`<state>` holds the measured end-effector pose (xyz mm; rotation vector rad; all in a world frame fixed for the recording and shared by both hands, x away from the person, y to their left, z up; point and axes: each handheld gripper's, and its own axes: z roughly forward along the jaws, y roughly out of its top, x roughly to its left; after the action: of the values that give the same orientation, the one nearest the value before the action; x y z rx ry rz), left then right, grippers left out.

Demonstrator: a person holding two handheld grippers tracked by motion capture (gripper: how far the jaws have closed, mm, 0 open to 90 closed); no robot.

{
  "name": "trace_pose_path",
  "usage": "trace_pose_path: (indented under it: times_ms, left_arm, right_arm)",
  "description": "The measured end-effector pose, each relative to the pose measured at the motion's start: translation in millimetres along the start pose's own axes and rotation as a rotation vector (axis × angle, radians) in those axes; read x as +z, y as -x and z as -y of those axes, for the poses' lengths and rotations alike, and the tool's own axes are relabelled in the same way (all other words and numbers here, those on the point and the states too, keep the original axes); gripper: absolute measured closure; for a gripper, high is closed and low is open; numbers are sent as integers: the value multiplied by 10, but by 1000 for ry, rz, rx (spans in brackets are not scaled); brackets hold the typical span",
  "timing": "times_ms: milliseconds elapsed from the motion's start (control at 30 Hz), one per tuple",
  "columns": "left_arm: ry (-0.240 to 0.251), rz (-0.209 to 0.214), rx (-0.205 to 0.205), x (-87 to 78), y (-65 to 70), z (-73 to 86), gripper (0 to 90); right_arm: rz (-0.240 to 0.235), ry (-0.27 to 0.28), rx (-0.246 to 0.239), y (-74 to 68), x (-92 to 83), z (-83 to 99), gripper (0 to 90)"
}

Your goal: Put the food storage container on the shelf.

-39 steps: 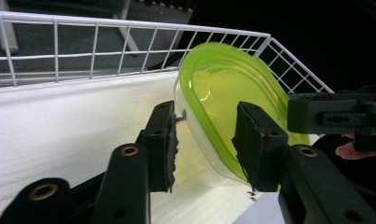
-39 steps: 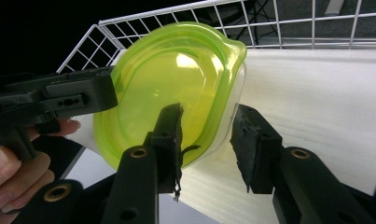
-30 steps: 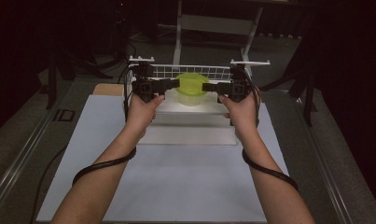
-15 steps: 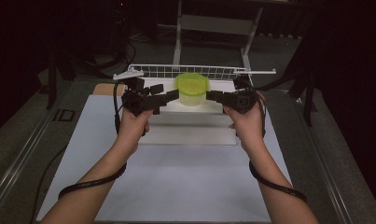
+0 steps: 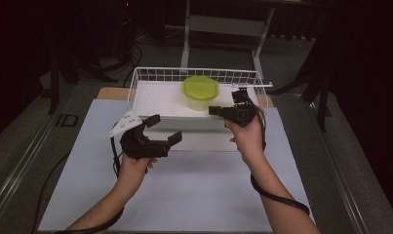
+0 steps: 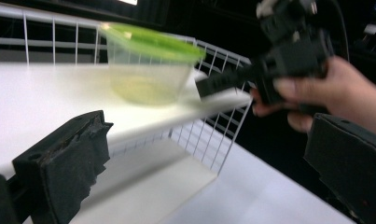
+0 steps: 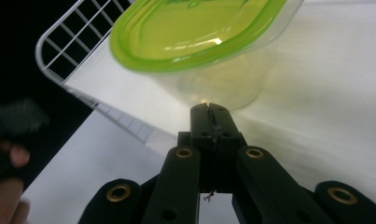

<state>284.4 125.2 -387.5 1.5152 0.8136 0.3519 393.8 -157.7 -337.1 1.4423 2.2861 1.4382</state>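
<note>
A clear tub with a green lid (image 5: 200, 91) stands on a white board (image 5: 157, 100) inside a white wire basket (image 5: 134, 87) at the back of the table. My left gripper (image 5: 164, 129) hovers in front of the basket, apart from the tub. Its jaws have just been opening and stand wide with nothing between them. In the left gripper view the tub (image 6: 146, 70) sits beyond the left gripper (image 6: 204, 182). My right gripper (image 5: 214, 111) is shut, its tip just right of the tub. In the right gripper view the right gripper (image 7: 209, 112) points at the base of the tub (image 7: 199, 42).
A pale sheet (image 5: 194, 195) covers the table in front of the basket. The basket's wire wall (image 6: 223, 135) rises along the board's front and sides. A metal stand (image 5: 223, 24) sits behind the table. Cables trail from both grippers along the forearms.
Both grippers stood at the tub's sides before. The left gripper has drawn back toward me and down, and its jaws have spread. The right gripper's jaws have closed beside the tub.
</note>
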Motion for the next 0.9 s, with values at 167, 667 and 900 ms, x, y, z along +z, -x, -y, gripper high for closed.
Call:
trace_pose_path:
  times_ms: [167, 667, 900]
  left_arm:
    - [-31, 16, 39, -6, 62, 71, 2]
    - [-17, 56, 29, -21, 81, 65, 2]
    - [-28, 87, 89, -87, 140, 70, 3]
  right_arm:
    - [7, 15, 19, 39, 19, -42, 898]
    - [5, 22, 30, 89, -25, -20, 841]
    - [2, 25, -104, -107, -166, 138, 739]
